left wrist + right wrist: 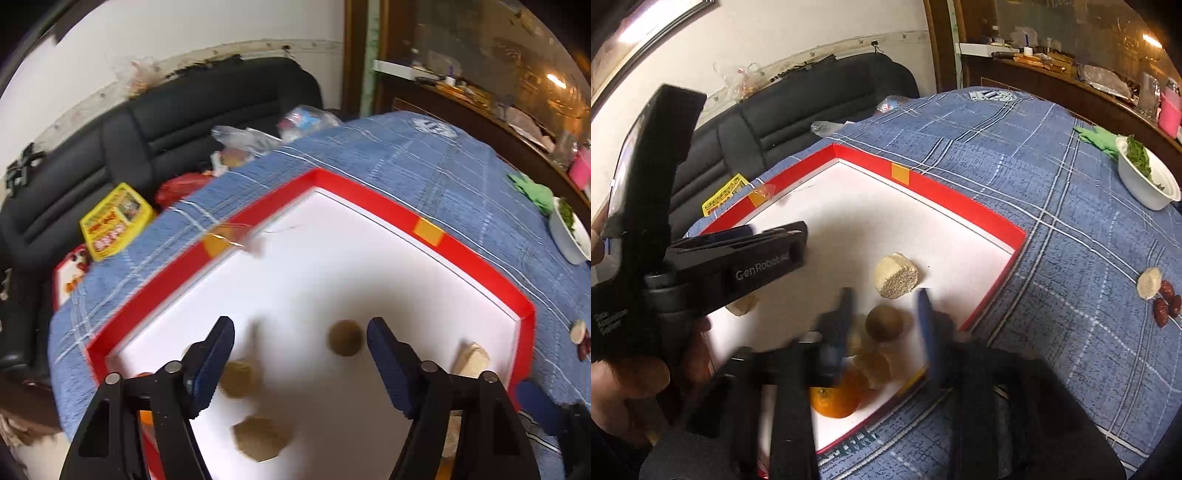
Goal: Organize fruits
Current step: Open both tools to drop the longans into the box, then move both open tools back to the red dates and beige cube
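The left gripper [301,345] shows "GenRobot" on its side; its jaws stand wide over the red-rimmed tray [388,210], nothing between them. The right gripper [886,317] has jaws part-open around a kiwi [885,323] – not pressing. Nearer lies an orange [834,400]; beyond, a pale cut piece [895,280].

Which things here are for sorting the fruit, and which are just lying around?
For the job: red-rimmed tray; kiwi; orange; tan pieces in the tray; red dates on the cloth.

Lying about: white bowl of greens; green glove; yellow box; black sofa.
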Motion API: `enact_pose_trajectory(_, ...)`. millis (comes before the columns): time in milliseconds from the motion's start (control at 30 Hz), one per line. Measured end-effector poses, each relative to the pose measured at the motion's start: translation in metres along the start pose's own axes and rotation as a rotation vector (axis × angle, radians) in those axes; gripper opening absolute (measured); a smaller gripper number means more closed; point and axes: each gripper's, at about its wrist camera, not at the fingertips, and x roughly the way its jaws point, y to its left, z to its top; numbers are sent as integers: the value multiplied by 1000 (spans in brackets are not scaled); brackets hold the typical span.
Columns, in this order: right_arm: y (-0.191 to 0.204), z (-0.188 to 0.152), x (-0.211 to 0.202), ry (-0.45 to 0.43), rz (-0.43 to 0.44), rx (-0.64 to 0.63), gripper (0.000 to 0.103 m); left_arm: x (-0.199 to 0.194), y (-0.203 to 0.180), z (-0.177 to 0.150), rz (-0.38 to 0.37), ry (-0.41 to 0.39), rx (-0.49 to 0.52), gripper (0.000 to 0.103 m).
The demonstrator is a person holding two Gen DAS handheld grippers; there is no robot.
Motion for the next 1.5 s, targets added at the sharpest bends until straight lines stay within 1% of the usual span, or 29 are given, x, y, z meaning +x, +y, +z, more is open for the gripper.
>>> enact_pose_trajectory(100, -3, -1, -14, -35, 18, 10, 57, -10, 2, -2, 0, -19, -10, 72)
enact_pose_trajectory(333, -26, -8, -60, -108, -17, 51, 57, -45, -3, -8, -30, -74, -12, 72)
enact_pose_trajectory(433, -46, -16, -82, -132, -44, 75, 57, -64, -10, -15, -70, -105, -11, 72)
enact_pose_trajectory(533, -77, -37, -108, -148, -105, 108, 56, -85, -22, -31, -135, -154, -1, 73)
enact_pose_trajectory(633, -117, -61, -123, -131, -178, 171, 56, -96, -49, -55, -212, -163, 64, 74)
enact_pose_trajectory(767, -184, -94, -136, -89, -291, 320, 56, -104, -100, -86, -314, -143, 217, 74)
enact_pose_trajectory(833, -210, -105, -140, -83, -333, 372, 56, -105, -123, -98, -341, -134, 293, 74)
enact_pose_trajectory(867, -217, -107, -140, -84, -343, 381, 56, -105, -133, -104, -351, -127, 328, 74)
enact_pose_trajectory(967, -233, -101, -132, -75, -363, 383, 56, -104, -154, -115, -373, -111, 385, 74)
enact_pose_trajectory(1067, -243, -84, -116, -71, -369, 361, 56, -102, -165, -121, -388, -95, 407, 74)
enact_pose_trajectory(1133, -251, -71, -106, -79, -375, 357, 55, -99, -170, -119, -393, -87, 409, 74)
enact_pose_trajectory(1200, -257, -56, -95, -79, -366, 357, 51, -95, -174, -117, -405, -80, 409, 74)
enact_pose_trajectory(1267, -259, -43, -85, -79, -362, 341, 51, -92, -180, -114, -413, -73, 409, 74)
enact_pose_trajectory(1333, -264, -33, -74, -68, -371, 341, 41, -88, -187, -112, -423, -67, 410, 74)
enact_pose_trajectory(1400, -271, -28, -61, -31, -343, 354, 22, -85, -196, -110, -433, -61, 409, 74)
enact_pose_trajectory(1500, -271, -29, -54, -23, -333, 336, 20, -82, -214, -105, -453, -56, 415, 75)
